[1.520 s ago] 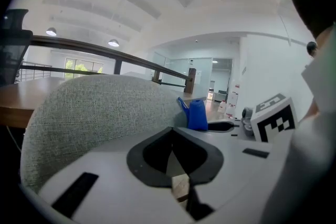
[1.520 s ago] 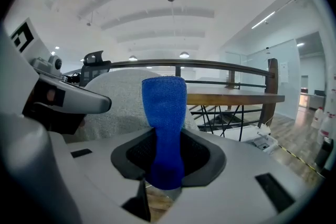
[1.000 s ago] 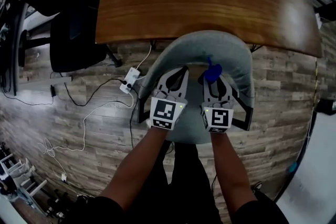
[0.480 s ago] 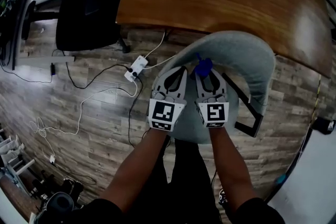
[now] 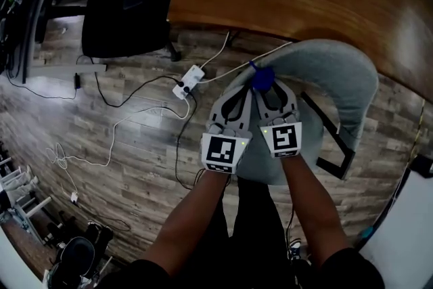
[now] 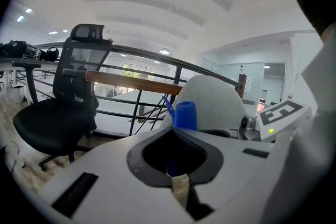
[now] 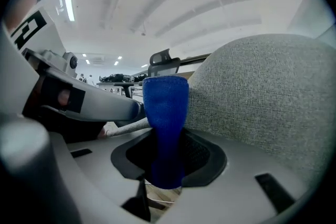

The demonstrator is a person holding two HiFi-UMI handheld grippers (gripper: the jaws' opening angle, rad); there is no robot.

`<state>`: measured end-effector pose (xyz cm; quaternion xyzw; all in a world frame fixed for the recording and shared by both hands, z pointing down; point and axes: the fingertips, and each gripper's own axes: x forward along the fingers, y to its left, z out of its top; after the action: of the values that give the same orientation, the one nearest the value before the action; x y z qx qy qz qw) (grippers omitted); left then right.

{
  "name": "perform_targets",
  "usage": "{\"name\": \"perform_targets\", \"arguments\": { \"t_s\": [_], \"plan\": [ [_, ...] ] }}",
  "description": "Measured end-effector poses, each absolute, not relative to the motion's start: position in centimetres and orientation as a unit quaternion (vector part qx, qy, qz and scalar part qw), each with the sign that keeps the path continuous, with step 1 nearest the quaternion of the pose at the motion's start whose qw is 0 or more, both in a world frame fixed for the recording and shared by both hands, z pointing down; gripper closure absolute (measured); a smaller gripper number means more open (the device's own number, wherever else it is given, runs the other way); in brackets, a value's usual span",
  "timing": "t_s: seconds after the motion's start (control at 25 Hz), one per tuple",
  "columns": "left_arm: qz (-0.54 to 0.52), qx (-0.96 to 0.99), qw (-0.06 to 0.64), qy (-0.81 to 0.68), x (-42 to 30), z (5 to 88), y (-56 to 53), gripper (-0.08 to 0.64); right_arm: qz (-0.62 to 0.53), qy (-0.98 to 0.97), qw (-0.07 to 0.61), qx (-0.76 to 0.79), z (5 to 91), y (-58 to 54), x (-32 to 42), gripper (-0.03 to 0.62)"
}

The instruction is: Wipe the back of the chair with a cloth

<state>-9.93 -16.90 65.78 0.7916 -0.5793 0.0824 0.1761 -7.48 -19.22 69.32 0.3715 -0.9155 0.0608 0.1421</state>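
Wiping looked barely begun: right gripper jaws clamped the cloth at the ten-o'clock end of the chair back; left gripper jaws closed, empty.

L gripper & R gripper sit side by side, nearly touching, both pointing fwd, away from the body. L jaws together, nothing betw. them. R jaws clamped on blue cloth, which sticks out past the tips. L forearm & R forearm bare, reaching down & fwd, converging twd the wrists.
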Motion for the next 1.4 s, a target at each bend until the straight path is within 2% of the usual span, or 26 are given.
{"name": "perform_targets", "arguments": {
  "t_s": [0.36, 0.6, 1.4],
  "plan": [
    [0.088, 0.804, 0.19, -0.556, -7.8, 67.4, -17.6, 0.554, 0.065, -0.888, 0.154, 0.429, 70.8, -21.6, -3.0, 0.474],
    [0.092, 0.815, 0.186, -0.542, -6.2, 67.9, -18.4, 0.554, 0.06, -0.887, 0.132, 0.439, 70.8, -22.1, -2.6, 0.476],
    [0.105, 0.838, 0.179, -0.505, -1.5, 70.6, -20.3, 0.554, 0.061, -0.847, 0.133, 0.51, 72.6, -23.5, 3.5, 0.474]
  ]
}}
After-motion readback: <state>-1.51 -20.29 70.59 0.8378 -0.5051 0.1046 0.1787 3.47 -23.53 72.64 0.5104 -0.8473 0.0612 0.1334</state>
